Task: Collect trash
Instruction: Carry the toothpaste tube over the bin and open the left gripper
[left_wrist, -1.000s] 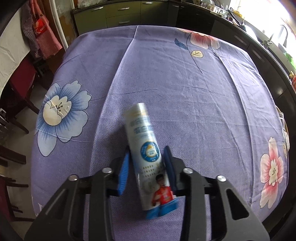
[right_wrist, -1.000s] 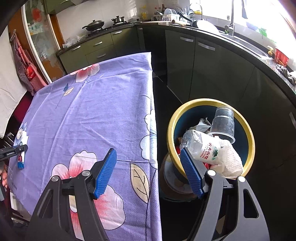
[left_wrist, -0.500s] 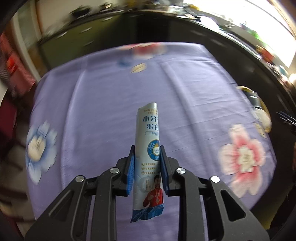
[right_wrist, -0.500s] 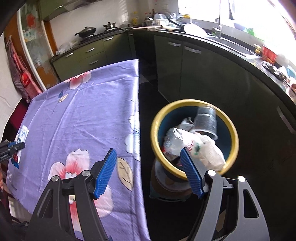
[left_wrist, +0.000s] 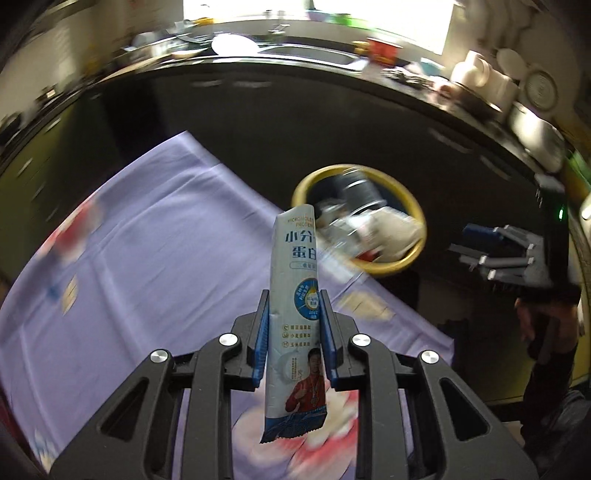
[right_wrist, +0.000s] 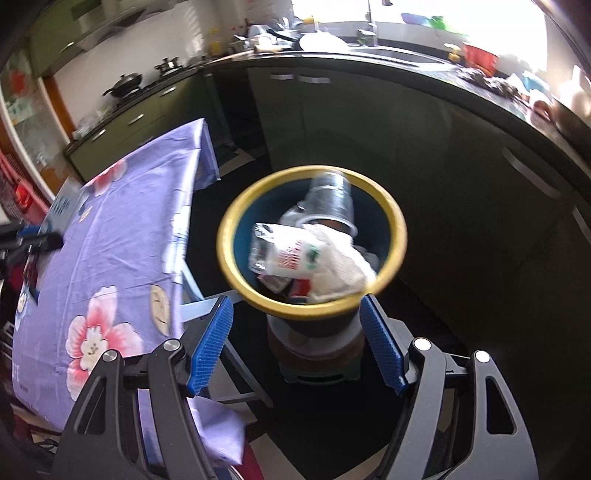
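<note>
Your left hand-held gripper (left_wrist: 293, 334) is clenched on a long packet (left_wrist: 295, 325) — held upright above the purple flowered cloth (left_wrist: 147, 266), clear of its surface. Your right hand-held gripper (right_wrist: 297, 343) is released, jaws spread wide and holding nothing, just above the yellow-rimmed bin (right_wrist: 236, 206) — it contains a clear cup (right_wrist: 332, 199), a crushed bottle (right_wrist: 284, 251) and a white rag (right_wrist: 340, 258).
</note>
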